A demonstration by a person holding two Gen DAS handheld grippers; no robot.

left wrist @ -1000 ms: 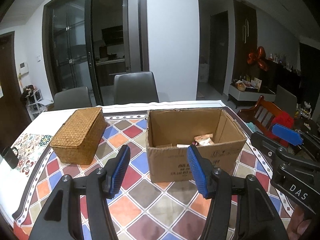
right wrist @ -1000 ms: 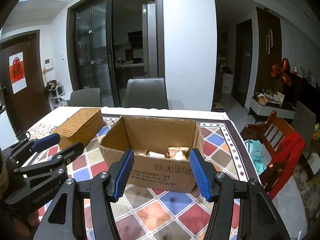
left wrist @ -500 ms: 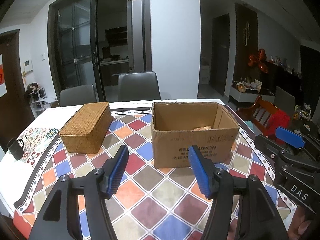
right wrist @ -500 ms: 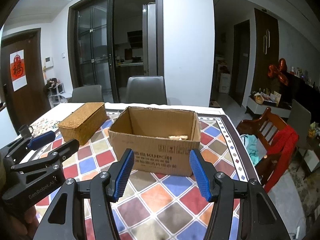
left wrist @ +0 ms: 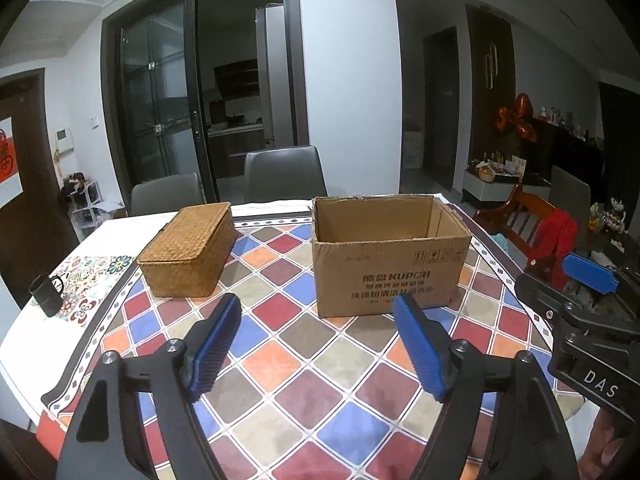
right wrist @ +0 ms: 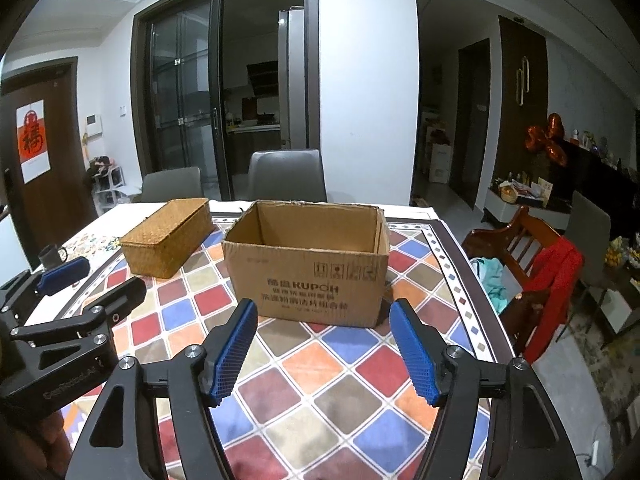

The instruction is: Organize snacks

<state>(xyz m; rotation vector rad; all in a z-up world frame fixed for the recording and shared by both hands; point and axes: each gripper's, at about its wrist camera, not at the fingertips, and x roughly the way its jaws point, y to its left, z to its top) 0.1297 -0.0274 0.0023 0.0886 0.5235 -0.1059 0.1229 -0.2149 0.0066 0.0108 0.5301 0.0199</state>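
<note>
Cardboard box stands upright on your worktop, open top up, printed long side facing you; its inside is hidden from both wrist views, so you cannot tell what snacks it holds. Left of it, apart from it, sits the lidded wicker basket, its long axis running away from you and angled toward the box. A dark mug stands near the worktop's left edge. Two grey chairs wait behind the far edge, and a wooden chair with red cloth is off to the right. Your left gripper and right gripper hover short of the box, jaws opening, nothing between them and nothing blocking the way.
</note>
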